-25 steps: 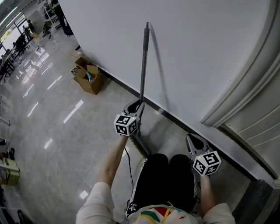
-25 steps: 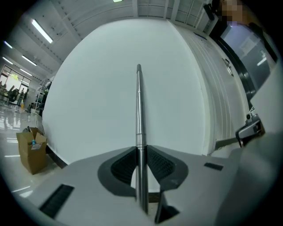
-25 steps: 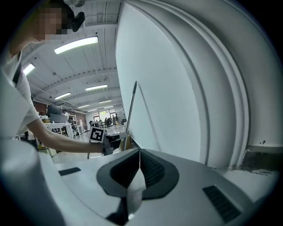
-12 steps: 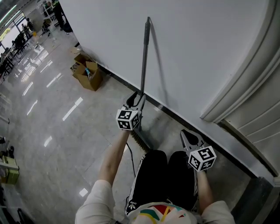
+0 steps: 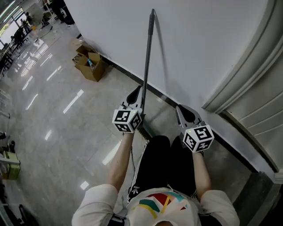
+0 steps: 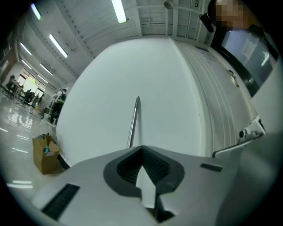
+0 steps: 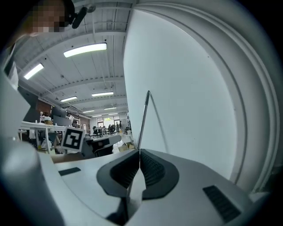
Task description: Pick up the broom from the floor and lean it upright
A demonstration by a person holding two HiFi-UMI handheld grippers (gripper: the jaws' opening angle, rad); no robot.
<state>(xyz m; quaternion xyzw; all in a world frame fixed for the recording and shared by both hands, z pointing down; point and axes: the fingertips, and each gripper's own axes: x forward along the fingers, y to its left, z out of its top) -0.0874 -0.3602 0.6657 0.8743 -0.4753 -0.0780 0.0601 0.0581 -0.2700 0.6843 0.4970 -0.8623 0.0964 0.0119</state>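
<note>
Left gripper (image 5: 135, 93) has left the leaning broom (image 5: 147, 66), jaws just closed empty; right gripper (image 5: 182, 111) also pressed together; cardboard box (image 5: 90, 66) nearby.

No word, brand or number is showing clearly enough to be read. The marker cubes (image 5: 127, 120) on the left gripper (image 5: 134, 94) and the right gripper (image 5: 181, 109) are displaying only black-and-white square codes, without letters. In the left gripper view, a green sign (image 6: 195, 3) toward one o'clock is appearing too small to read.
</note>
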